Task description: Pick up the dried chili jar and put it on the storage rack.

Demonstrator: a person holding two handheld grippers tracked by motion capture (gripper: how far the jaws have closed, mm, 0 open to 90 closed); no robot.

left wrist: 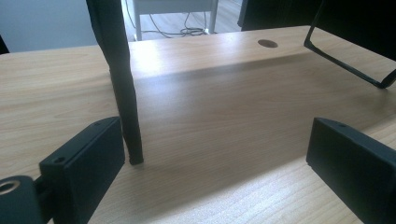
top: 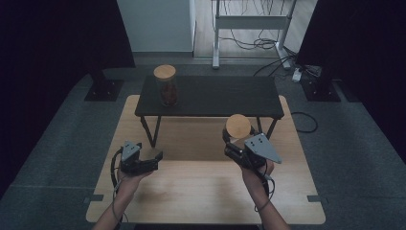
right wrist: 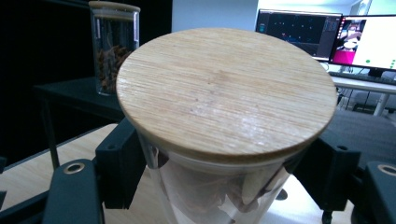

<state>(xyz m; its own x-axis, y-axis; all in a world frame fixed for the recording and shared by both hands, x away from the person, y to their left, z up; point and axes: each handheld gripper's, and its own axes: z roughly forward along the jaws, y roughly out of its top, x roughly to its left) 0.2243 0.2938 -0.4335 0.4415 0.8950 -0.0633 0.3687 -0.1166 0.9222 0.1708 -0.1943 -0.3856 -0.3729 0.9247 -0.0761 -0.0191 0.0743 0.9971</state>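
Note:
My right gripper point(top: 233, 141) is shut on a glass jar with a round bamboo lid point(top: 238, 126), held above the wooden table point(top: 201, 191) in front of the black shelf point(top: 215, 96). Close up in the right gripper view, the jar's lid point(right wrist: 226, 88) spreads wide, the glass body point(right wrist: 210, 196) sits between the two black jaws, and brownish contents show inside. A second jar with a bamboo lid point(top: 166, 85) stands upright at the left end of the black shelf, seen also as the far jar point(right wrist: 112, 46). My left gripper point(top: 152, 160) is open and low over the table, holding nothing.
The black shelf stands on thin legs; one leg point(left wrist: 122, 84) rises just beside my left gripper's left jaw, and a bent leg point(left wrist: 350, 60) is at the right. Monitors point(right wrist: 327, 37) glow behind. Dark stands and cables lie on the grey floor beyond the table.

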